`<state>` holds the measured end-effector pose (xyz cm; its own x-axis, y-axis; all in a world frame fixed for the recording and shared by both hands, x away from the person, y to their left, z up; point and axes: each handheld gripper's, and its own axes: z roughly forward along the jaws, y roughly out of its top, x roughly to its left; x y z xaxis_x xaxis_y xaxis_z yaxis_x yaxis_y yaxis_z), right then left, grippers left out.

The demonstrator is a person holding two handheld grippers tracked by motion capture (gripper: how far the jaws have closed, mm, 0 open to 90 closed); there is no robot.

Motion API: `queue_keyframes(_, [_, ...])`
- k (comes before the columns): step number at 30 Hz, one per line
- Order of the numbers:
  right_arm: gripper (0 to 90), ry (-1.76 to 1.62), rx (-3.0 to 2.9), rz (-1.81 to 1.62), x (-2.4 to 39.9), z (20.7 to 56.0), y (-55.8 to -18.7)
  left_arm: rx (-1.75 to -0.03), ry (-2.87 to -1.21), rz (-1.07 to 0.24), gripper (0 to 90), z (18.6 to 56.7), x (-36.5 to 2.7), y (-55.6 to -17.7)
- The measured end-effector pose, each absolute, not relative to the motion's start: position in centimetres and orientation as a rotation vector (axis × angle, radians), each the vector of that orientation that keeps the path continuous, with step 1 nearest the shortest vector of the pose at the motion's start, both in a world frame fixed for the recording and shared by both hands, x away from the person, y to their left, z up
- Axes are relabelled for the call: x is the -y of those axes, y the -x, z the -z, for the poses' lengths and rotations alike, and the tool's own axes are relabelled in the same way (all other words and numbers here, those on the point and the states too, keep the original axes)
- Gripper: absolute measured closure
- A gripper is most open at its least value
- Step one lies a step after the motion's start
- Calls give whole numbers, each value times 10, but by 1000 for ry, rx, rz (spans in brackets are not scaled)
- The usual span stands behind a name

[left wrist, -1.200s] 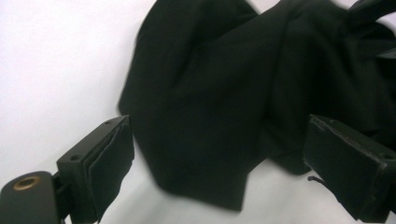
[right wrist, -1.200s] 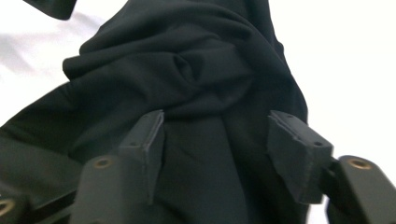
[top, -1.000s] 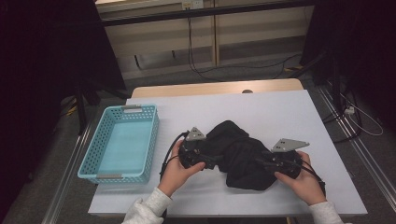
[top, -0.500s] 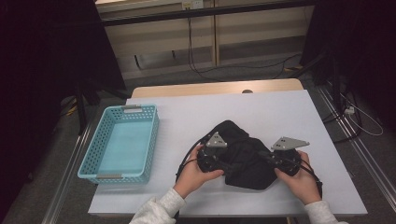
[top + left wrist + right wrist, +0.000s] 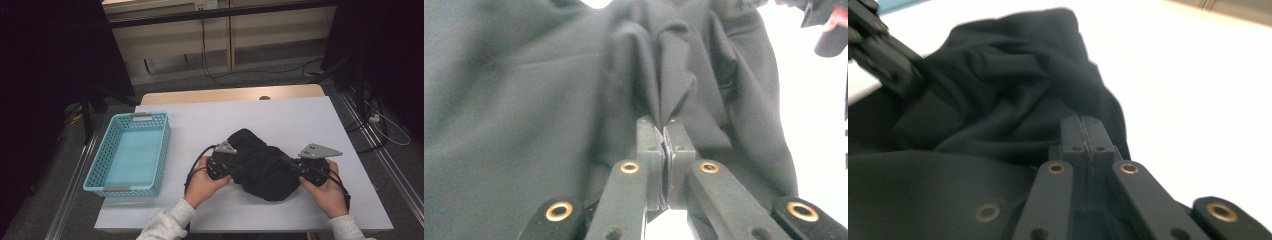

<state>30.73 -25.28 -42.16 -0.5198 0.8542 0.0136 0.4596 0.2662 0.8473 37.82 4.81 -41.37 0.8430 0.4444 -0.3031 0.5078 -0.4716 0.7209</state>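
**Both grippers pinch the cloth**

The black cloth [image 5: 260, 167] lies bunched on the table [image 5: 300, 115], right of the basket [image 5: 131, 152]. Left gripper [image 5: 664, 131] has just clamped a fold — right gripper [image 5: 1083, 122] grips its far side.

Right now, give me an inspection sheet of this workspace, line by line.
Surface: white table, bare apart from the items below.
Job's things: crumpled black garment lying toward the near edge of the table.
Clutter: empty turquoise basket at the table's left side, apart from the garment.
Grippers: left claw has just closed and pinches a fold of the garment; right claw shut on the garment's other side.
Cables: black cable loops from the left claw; more cables on the floor beyond the table.
Surroundings: dark room, wooden panels behind, rails on the floor at the right.
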Motion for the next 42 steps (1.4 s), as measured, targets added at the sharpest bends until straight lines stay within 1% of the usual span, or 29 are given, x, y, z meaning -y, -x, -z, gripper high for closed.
queue_keyframes(8, [900,-1213,-1963,-1232,267,411,-307,-846,-1991,12,884,385,-108,-392])
queue_keyframes(11, [900,-1233,-1963,-1262,264,410,-308,-891,-1959,-5,883,383,-121,-396])
queue_keyframes(14, [888,-1204,-2024,-1237,254,414,-310,-920,-1977,-20,882,386,-125,-397])
queue_keyframes(15, [875,-1199,-2035,-1227,251,416,-311,-930,-1980,-21,882,388,-125,-397])
queue_keyframes(19, [776,-1188,-2085,-1212,244,419,-312,-945,-2005,-11,880,395,-124,-398])
queue_keyframes(22, [741,-1154,-2102,-1239,239,416,-311,-946,-2019,-3,878,398,-121,-397])
queue_keyframes(28, [598,-1079,-2175,-1268,215,415,-307,-934,-2039,4,872,400,-115,-394])
queue_keyframes(30, [584,-1049,-2213,-1246,205,418,-307,-931,-2040,3,865,400,-114,-394])
queue_keyframes(34, [509,-1045,-2275,-1190,192,427,-310,-934,-2033,4,859,400,-116,-394])
queue_keyframes(36, [511,-1063,-2309,-1157,191,434,-312,-936,-2027,-3,858,399,-118,-394])
queue_keyframes(37, [555,-1061,-2326,-1128,192,438,-313,-939,-2024,-4,857,399,-118,-394])
queue_keyframes(38, [656,-1042,-2350,-1116,192,440,-313,-942,-2017,-3,856,399,-119,-395])
queue_keyframes(39, [686,-1042,-2374,-1109,193,442,-313,-948,-2012,0,855,399,-120,-395])
queue_keyframes(40, [699,-1056,-2380,-1096,194,443,-313,-950,-2008,1,856,398,-121,-395])
queue_keyframes(42, [857,-1054,-2392,-1077,197,444,-313,-958,-2001,1,856,397,-124,-396])
